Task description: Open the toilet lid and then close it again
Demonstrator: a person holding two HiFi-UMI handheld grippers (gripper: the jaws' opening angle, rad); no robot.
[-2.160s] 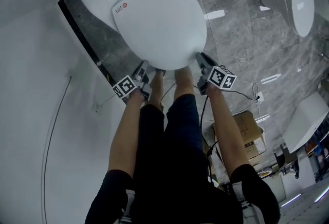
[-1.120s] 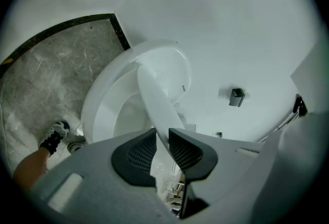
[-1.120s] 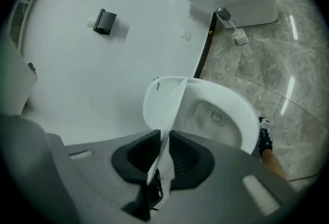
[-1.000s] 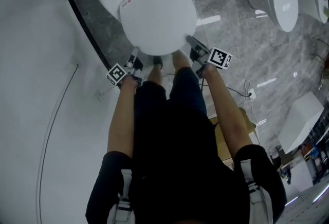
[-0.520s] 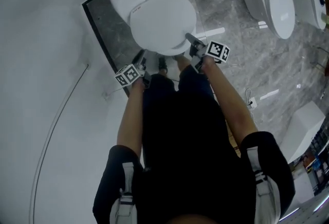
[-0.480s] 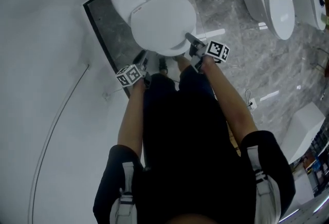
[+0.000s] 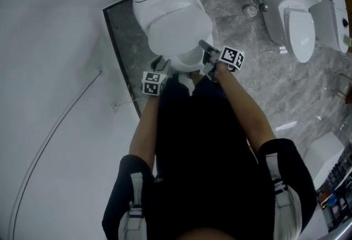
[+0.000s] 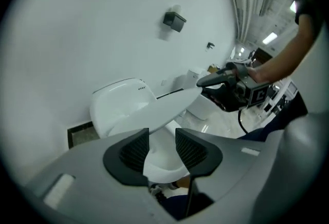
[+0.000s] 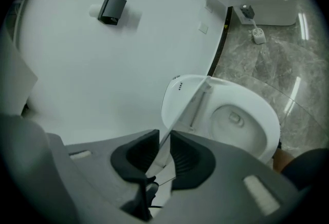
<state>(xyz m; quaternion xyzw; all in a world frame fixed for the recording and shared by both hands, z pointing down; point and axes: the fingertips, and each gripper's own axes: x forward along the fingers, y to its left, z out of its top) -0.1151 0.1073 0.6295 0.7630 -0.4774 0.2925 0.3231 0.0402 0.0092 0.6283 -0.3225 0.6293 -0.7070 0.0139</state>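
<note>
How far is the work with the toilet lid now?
Done: the toilet lid is off the bowl, lifted partway. In hand: the right tool has the lid's front edge between its jaws, which are opening; the left tool is empty, its jaws opening too. Left: raising the lid fully, then closing it.

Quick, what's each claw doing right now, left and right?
Left claw: open and opening wider, gripping nothing.
Right claw: on the toilet lid edge, jaws starting to open.
</note>
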